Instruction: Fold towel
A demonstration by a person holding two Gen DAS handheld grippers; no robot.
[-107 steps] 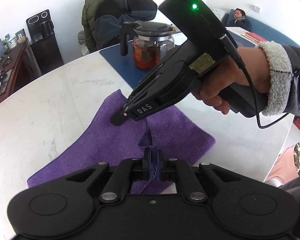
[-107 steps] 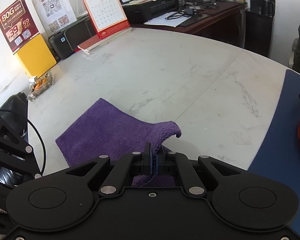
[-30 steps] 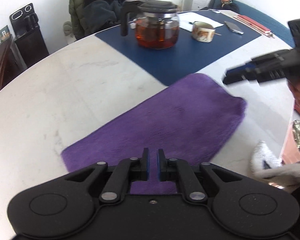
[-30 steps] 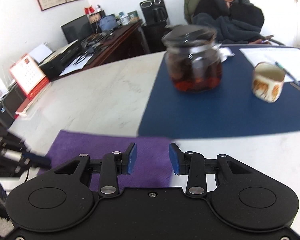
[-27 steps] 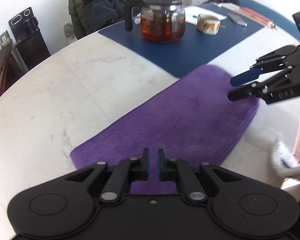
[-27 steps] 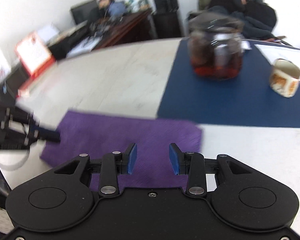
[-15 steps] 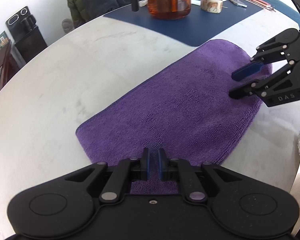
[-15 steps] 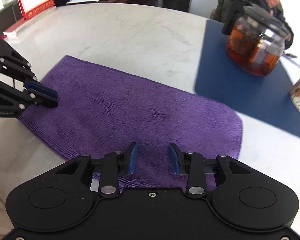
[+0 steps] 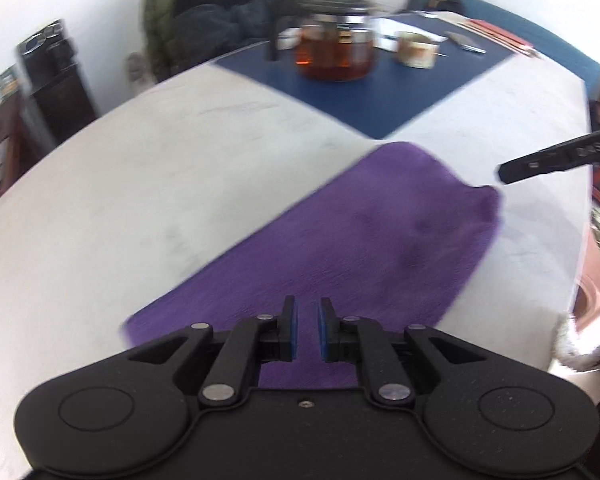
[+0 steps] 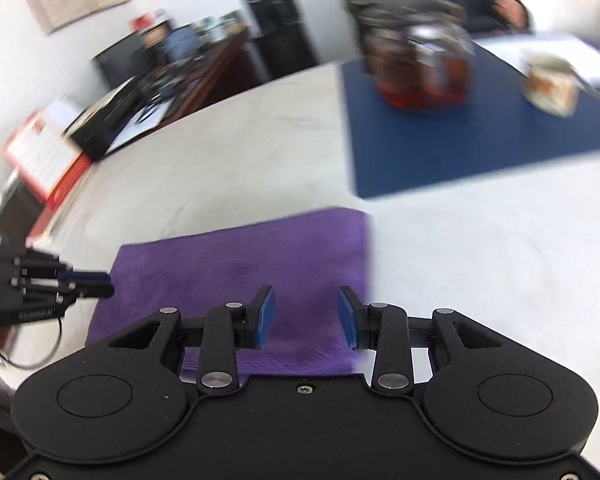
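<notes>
The purple towel [image 9: 352, 248] lies flat on the pale marble-look table [image 9: 148, 184], folded into a long strip, one short end under each wrist camera. The left gripper [image 9: 305, 330] hangs over its near end with only a narrow slit between the blue pads, nothing pinched in it. The right gripper [image 10: 305, 316] sits above the other end, its jaws spread with towel visible through the gap but not pressed. In the left view the right gripper's black tip pokes in from the right edge, just off the towel's far corner.

Beyond the towel, a dark blue mat [image 9: 384, 92] covers part of the tabletop. On it stand a glass teapot [image 9: 334, 54] of amber tea and a small patterned cup [image 9: 414, 50], with white papers [image 10: 540, 50] behind. A person in a dark jacket [image 9: 220, 20] sits at the far side; another person sits further back on a blue sofa [image 9: 540, 32]. To the left, a dark wooden desk [image 10: 188, 68] crowded with office gear lines the white wall, and a red-and-white desk calendar [image 10: 44, 156] stands at the table's edge. Both views are motion-blurred.
</notes>
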